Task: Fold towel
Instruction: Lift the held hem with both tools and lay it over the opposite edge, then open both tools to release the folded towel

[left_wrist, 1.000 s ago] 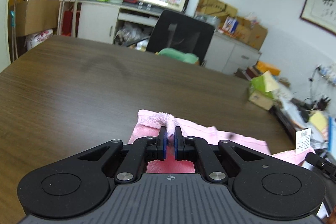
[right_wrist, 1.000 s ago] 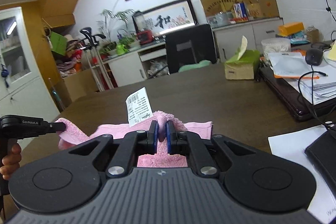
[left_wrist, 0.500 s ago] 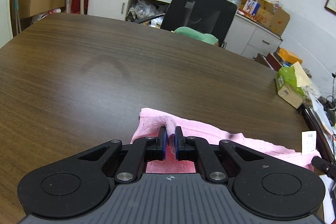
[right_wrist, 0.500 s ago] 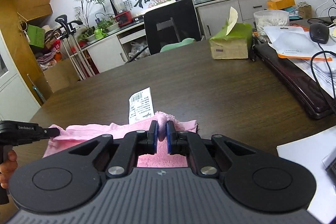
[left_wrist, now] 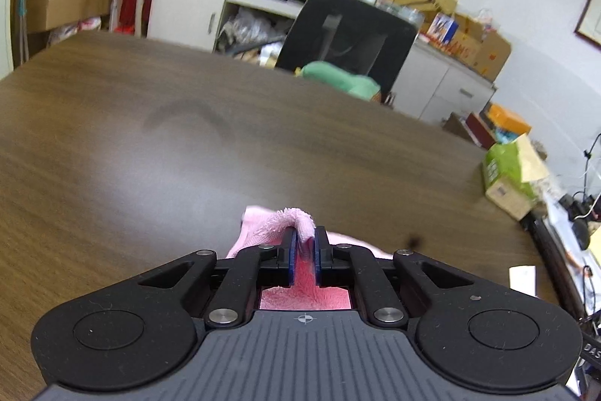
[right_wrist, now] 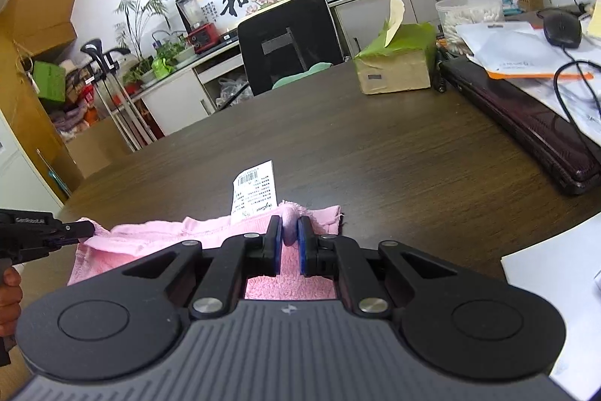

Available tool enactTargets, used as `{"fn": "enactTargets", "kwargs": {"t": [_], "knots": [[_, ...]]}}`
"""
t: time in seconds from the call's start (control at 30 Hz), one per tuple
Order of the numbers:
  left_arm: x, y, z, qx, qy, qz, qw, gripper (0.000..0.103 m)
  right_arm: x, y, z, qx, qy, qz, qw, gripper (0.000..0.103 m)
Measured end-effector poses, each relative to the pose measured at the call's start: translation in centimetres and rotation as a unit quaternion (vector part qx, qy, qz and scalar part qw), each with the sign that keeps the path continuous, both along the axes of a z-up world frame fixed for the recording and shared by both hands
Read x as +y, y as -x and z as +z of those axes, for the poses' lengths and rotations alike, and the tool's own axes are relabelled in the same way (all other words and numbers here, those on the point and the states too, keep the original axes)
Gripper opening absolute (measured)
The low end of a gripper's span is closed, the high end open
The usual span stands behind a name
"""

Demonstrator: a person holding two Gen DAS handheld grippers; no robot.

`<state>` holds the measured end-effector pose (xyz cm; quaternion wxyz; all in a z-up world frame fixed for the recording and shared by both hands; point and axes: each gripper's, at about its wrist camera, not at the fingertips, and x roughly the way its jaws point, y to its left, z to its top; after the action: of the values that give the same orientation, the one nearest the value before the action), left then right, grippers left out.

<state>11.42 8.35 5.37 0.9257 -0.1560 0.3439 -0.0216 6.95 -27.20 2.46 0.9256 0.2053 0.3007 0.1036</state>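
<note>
Left wrist view: the left gripper is pinching a corner of the pink towel between its narrow jaws, low over the wooden table, probably to carry that edge for a fold.

Right wrist view: the right gripper is clamping the other corner beside the paper tag, so the edge is staying stretched between both tools.

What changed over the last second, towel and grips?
Both grippers brought the towel down: a second ago its edge hung raised between them, now it lies low on the table, spread flat toward the left gripper. Nothing let go. The left gripper and right gripper stay shut on their towel corners, and the tag still stands up beside the right jaws.
</note>
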Motion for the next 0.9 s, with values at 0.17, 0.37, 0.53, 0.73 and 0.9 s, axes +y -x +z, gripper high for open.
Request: {"fn": "enactTargets", "kwargs": {"t": [0.17, 0.37, 0.53, 0.73, 0.9], "knots": [[-0.3, -1.6, -0.1, 0.006, -0.007, 0.007, 0.9999, 0.011, -0.1, -0.9, -0.2, 0.004, -0.013, -0.006, 1.0, 0.013], [1.1, -2.2, -0.7, -0.014, 0.022, 0.022, 0.9994, 0.028, 0.4, -0.7, 0.3, -0.008, -0.005, -0.001, 1.0, 0.016], [2.5, -1.2, 0.5, -0.059, 0.023, 0.022, 0.9977, 0.051, 0.7, -0.2, 0.8, -0.02, 0.003, 0.004, 1.0, 0.023], [2.5, 0.6, 0.5, -0.064, -0.013, -0.005, 0.9978, 0.061, 1.2, 0.3, 1.5, -0.033, 0.013, 0.01, 0.999, 0.044], [0.7, 1.8, -1.2, -0.038, -0.052, -0.064, 0.9959, 0.061, 1.5, 0.8, 2.1, -0.045, 0.021, 0.015, 0.999, 0.049]]}}
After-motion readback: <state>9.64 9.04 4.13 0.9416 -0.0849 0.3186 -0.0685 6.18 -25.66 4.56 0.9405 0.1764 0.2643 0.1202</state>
